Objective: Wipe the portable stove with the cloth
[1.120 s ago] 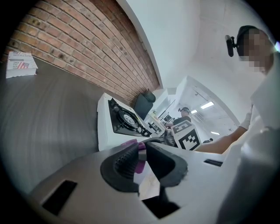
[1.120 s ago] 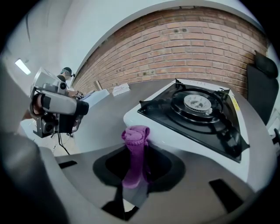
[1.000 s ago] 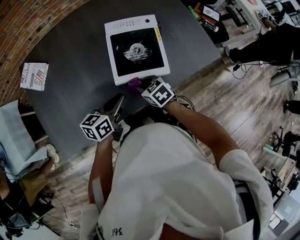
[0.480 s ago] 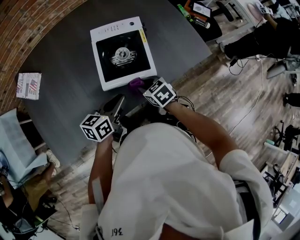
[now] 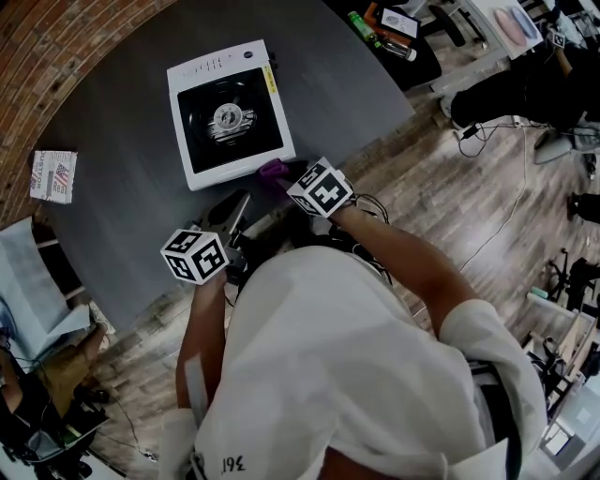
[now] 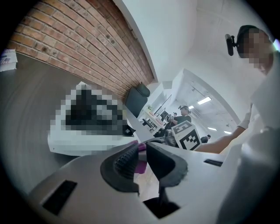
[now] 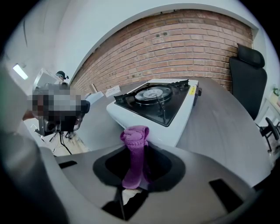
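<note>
The portable stove (image 5: 228, 112) is white with a black top and a round burner, and it lies on the dark grey table (image 5: 122, 225). My right gripper (image 5: 281, 175) is shut on a purple cloth (image 5: 273, 170) just off the stove's near edge, toward its right corner. In the right gripper view the cloth (image 7: 134, 138) stands up between the jaws of my right gripper (image 7: 135, 151), with the stove (image 7: 157, 98) close ahead. My left gripper (image 5: 234, 211) hovers nearer me, over the table's edge. In its own view my left gripper (image 6: 141, 153) has its jaws together and holds nothing, and the stove's white side (image 6: 83, 142) lies ahead.
A small printed packet (image 5: 53, 175) lies at the table's left end. A black office chair (image 7: 247, 78) stands beyond the table's right side. A desk with a green bottle (image 5: 361, 22) and other items is at the far right. Wood floor with cables runs behind me.
The head view has shifted, so the stove now shows further left. The cloth in my right gripper sits nearer the stove's front right corner. The left gripper has hardly moved.
</note>
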Demonstrator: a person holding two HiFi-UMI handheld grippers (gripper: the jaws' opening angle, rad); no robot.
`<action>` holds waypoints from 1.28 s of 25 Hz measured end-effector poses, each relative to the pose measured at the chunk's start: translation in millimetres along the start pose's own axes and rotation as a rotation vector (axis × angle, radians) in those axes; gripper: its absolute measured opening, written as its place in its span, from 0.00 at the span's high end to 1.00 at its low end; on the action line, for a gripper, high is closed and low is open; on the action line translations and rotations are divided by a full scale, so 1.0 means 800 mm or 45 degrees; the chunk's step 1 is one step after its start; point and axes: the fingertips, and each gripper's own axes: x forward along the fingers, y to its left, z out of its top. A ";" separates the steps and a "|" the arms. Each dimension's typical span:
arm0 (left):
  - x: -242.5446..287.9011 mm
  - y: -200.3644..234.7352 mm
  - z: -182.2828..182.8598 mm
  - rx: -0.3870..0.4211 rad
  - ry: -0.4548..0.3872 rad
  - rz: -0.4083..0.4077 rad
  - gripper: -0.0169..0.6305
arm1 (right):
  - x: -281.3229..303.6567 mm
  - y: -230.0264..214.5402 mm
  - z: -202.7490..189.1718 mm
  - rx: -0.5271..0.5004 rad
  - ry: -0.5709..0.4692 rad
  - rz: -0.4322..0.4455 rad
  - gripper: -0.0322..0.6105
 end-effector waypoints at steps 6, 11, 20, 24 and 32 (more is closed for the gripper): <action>0.022 -0.009 -0.001 -0.002 -0.014 0.020 0.88 | -0.010 -0.014 -0.009 -0.016 -0.003 0.034 0.79; 0.042 -0.020 0.000 -0.002 -0.026 0.022 0.88 | -0.023 -0.030 -0.017 -0.024 -0.003 0.036 0.79; 0.059 -0.038 -0.002 0.025 -0.019 0.014 0.88 | -0.053 -0.068 -0.038 0.003 -0.011 -0.033 0.79; 0.053 -0.030 0.004 0.021 -0.028 0.004 0.88 | -0.068 -0.098 -0.044 0.055 0.005 -0.143 0.79; 0.024 0.002 0.033 0.035 -0.033 -0.040 0.88 | -0.101 -0.152 -0.004 0.108 -0.035 -0.361 0.79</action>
